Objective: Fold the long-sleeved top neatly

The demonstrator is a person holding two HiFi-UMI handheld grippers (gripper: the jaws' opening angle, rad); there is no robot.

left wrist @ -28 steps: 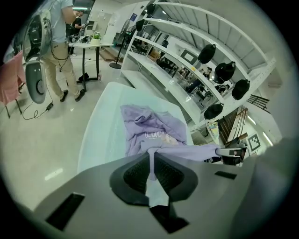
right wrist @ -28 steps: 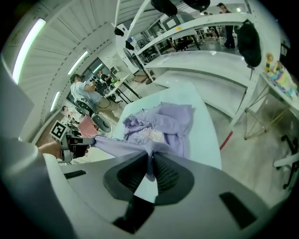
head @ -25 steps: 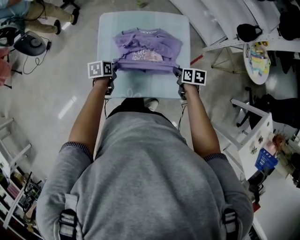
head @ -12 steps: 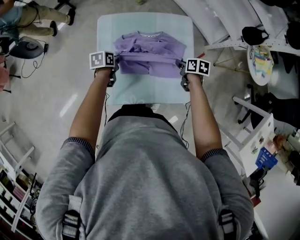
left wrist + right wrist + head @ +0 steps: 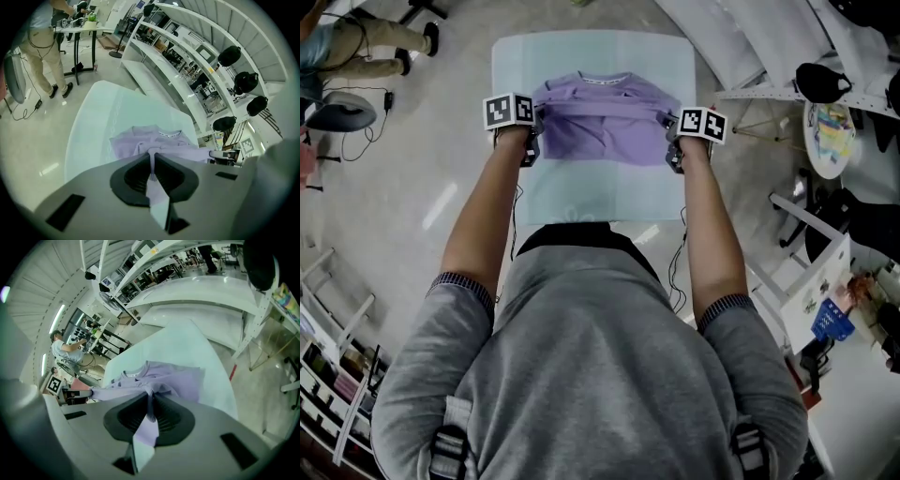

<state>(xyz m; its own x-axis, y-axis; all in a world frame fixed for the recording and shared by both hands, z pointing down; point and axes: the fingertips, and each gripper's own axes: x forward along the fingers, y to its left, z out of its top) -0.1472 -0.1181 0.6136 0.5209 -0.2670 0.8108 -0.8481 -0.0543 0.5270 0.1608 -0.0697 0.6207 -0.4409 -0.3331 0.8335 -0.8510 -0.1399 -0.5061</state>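
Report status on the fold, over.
Left gripper and right gripper shut on purple top. Fabric edge taut between them, over table. No obstruction seen.

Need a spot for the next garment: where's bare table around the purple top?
Widest bare patch: the near strip of the table, between the long-sleeved top and the person. A thinner strip lies beyond the collar. The sides are crowded: left tongs and right tongs are shut on the top there.
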